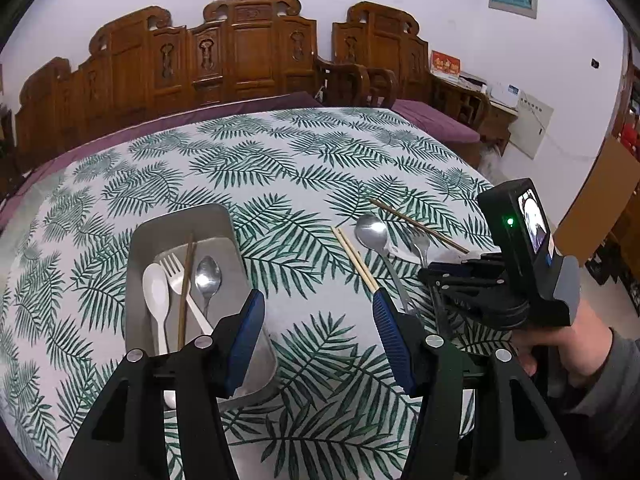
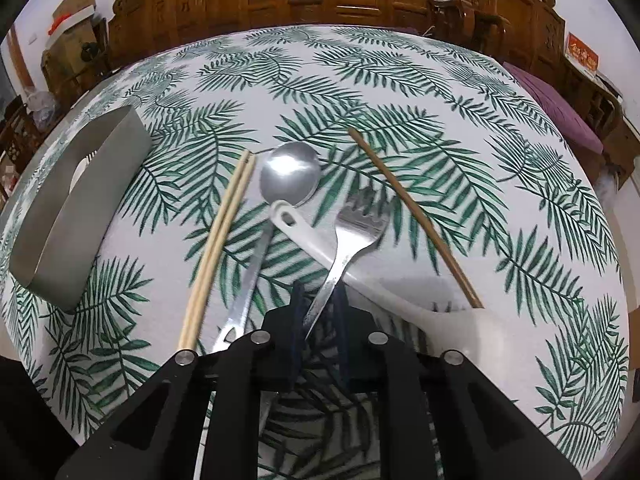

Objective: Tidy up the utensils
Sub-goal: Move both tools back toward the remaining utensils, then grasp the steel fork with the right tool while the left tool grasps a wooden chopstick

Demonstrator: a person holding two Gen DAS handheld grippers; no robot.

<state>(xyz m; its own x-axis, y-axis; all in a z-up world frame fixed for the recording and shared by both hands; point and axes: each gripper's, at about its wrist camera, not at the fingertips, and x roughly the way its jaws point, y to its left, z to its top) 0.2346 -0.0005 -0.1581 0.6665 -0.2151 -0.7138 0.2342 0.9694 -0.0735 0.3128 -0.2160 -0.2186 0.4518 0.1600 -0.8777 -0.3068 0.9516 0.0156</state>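
Observation:
My right gripper [image 2: 319, 304] points down at the table and is shut on the handle of a metal fork [image 2: 360, 220], whose stem crosses a white spoon [image 2: 400, 296]. Beside them lie a large metal spoon [image 2: 290, 178], a pair of pale chopsticks [image 2: 220, 248] and one brown chopstick [image 2: 412, 212]. My left gripper [image 1: 318, 296] is open and holds nothing; it hovers by the right wall of the grey tray [image 1: 180, 216]. In the tray lie a white spoon [image 1: 156, 292], a white fork [image 1: 176, 276], a brown chopstick [image 1: 186, 288] and a small metal spoon [image 1: 208, 276].
A leaf-print cloth [image 1: 280, 168] covers the round table. Carved wooden chairs [image 1: 248, 48] with purple cushions stand behind it. A person's hand [image 1: 560, 344] holds the right gripper at the table's right edge. Cardboard boxes [image 2: 72, 20] stand at the far left.

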